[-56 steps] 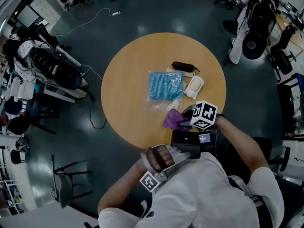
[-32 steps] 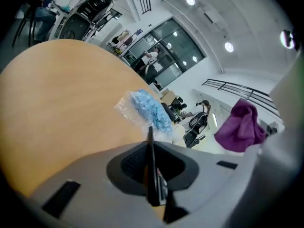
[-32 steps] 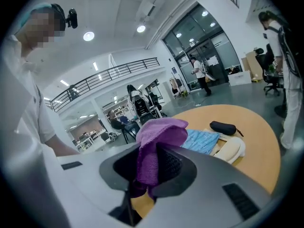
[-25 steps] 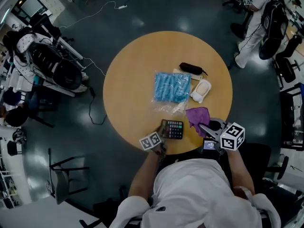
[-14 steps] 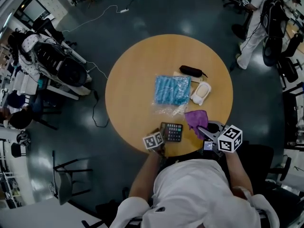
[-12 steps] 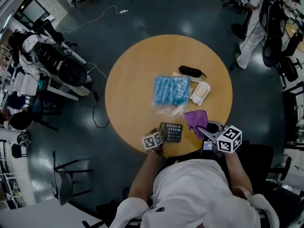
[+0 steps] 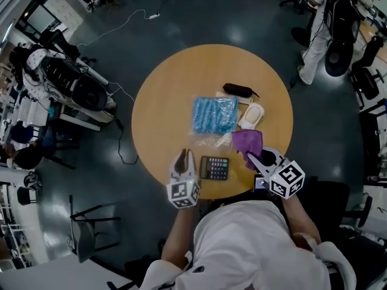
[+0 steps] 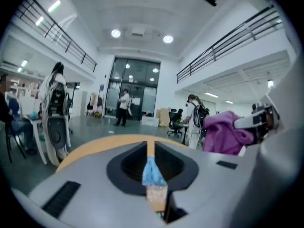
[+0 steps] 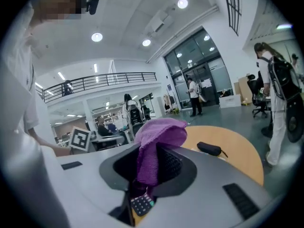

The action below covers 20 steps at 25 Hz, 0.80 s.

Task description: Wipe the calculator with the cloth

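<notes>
Now the right gripper (image 7: pixel 254 158) is pinching the cloth (image 7: pixel 247 141) at two o'clock from the calculator (image 7: pixel 214 168); the left gripper's (image 7: pixel 182 158) empty jaws, slightly apart, have just been closing.

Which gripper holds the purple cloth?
The right gripper: the purple cloth is clamped in its jaws. The left gripper, whose jaws have just been closing, has nothing between them.

table (image 7: pixel 158 95): round, wooden | calculator (image 7: pixel 214 168): laid between left gripper (image 7: pixel 182 156) and right gripper (image 7: pixel 253 157) jaws | blue packet (image 7: pixel 214 115), white case (image 7: pixel 249 115), black pouch (image 7: pixel 236 90): placed beyond both jaws
</notes>
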{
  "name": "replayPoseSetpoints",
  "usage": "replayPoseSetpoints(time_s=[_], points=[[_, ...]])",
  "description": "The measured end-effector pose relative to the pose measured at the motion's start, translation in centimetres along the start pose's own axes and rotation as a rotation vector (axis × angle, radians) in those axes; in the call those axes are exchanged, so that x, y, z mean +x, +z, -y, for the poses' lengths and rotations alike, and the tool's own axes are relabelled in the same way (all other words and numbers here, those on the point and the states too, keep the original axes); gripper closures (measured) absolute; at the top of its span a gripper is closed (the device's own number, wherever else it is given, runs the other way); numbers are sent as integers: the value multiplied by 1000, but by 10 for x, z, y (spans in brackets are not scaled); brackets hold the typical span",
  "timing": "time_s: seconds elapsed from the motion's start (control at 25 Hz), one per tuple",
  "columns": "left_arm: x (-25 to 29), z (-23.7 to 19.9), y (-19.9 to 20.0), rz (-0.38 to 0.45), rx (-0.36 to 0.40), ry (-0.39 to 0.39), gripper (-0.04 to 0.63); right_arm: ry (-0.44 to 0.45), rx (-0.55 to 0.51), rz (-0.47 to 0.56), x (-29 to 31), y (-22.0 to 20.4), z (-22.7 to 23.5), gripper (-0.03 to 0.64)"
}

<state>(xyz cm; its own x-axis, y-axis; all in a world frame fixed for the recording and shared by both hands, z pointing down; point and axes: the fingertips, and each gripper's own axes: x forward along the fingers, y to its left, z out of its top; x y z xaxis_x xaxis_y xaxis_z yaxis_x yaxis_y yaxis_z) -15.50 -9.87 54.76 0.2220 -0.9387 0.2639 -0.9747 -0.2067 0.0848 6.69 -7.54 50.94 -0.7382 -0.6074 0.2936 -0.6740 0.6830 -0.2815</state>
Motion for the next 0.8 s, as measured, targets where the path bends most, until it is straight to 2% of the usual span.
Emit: replayPoseSetpoints(time_s=[0.04,0.16,0.32,0.44,0.64,0.8], points=[[-6,13,27,63,51,-13,569,-17,-8,30,0,9,1,537],[-23,53,83,188,146,-82,588,-55,-59,116,-2,36,-4,537],[-34,84,118,258,79,-131,588,-110,-166,224,-6,75,-18,535],[-39,99,106,247,50,-119,588,-151,-194,265,-6,75,-28,535],[-32,107,67,136,26,-151,588,-181,-146,226,3,42,-28,535],[-33,107,69,140,46,-150,588,-174,-150,189,-1,37,-23,537]])
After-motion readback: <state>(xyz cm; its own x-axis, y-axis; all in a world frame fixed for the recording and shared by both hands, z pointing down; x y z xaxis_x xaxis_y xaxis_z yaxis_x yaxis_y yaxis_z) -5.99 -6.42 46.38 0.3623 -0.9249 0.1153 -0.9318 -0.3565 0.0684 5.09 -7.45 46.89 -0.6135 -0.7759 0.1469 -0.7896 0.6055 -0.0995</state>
